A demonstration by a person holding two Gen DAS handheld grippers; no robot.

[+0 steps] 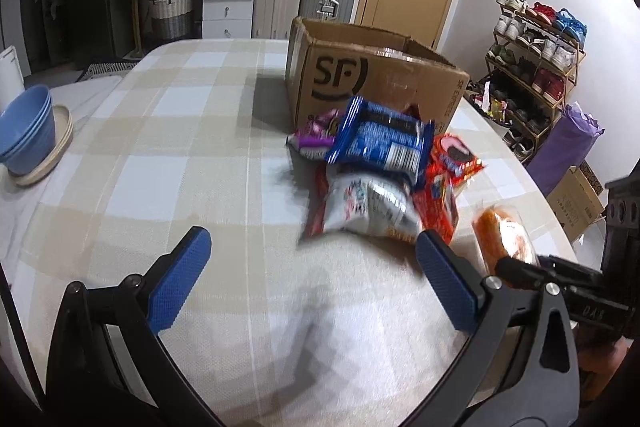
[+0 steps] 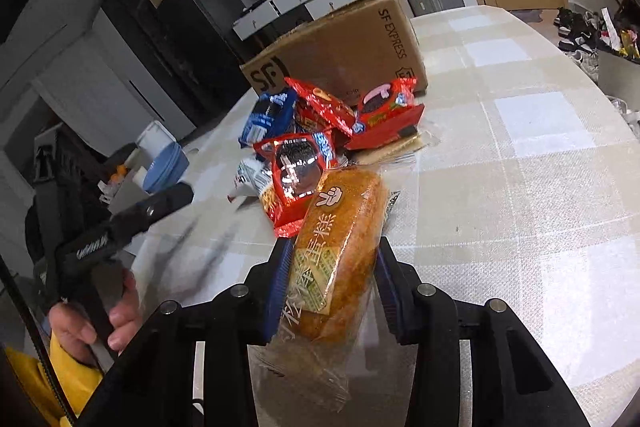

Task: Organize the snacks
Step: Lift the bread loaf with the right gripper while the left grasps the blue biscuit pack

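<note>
On checked table (image 1: 168, 131): cardboard box (image 1: 372, 83) beyond snack pile (image 1: 380, 171), open top facing up. Right gripper (image 2: 332, 283) clamped on wrapped cake (image 2: 340, 239), long axis along fingers, pointing boxward. Left gripper (image 1: 312, 263) spread wide, empty, nearer pile. Box interior hidden in right view; cake label readable only there.
</note>
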